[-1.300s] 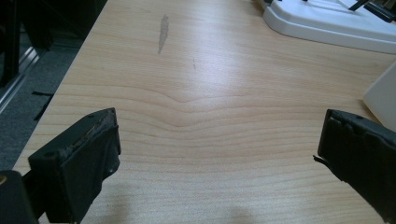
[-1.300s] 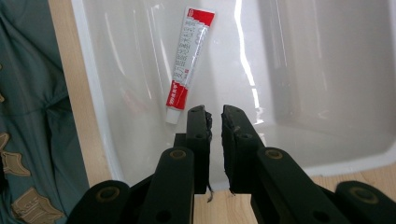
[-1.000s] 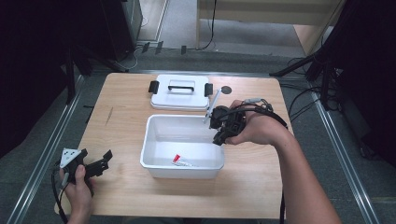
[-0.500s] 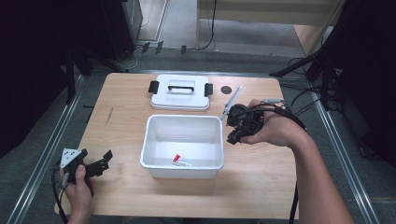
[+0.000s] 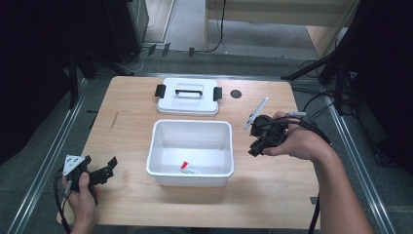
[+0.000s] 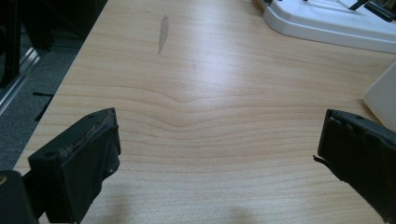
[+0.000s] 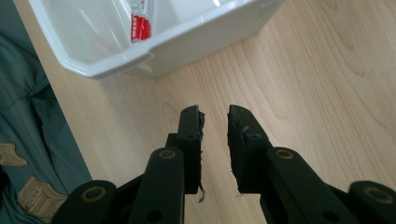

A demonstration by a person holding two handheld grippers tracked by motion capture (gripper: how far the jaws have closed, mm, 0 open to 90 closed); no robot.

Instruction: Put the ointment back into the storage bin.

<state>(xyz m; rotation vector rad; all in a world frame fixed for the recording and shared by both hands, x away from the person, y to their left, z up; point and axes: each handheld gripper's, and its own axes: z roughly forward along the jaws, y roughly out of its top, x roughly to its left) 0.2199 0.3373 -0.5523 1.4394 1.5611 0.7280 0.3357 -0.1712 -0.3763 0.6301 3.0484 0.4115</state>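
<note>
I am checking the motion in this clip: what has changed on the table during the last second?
The right gripper moved away from above the bin's right rim, rightward over bare table. Its jaws stand a little apart with nothing between them. The left gripper stayed at the near left corner, jaws wide open. The bin, the tube inside it and the lid behind it did not move.

- The left gripper (image 6: 219,154) has its two black jaws spread wide over the wooden table (image 6: 201,93), with nothing between them.
- A grey scuff mark (image 6: 163,32) lies on the table, beyond the jaws.
- A white lid (image 6: 327,23) rests on the table's far right part.
- A white bin corner (image 6: 383,93) sits just above the right jaw.
</note>
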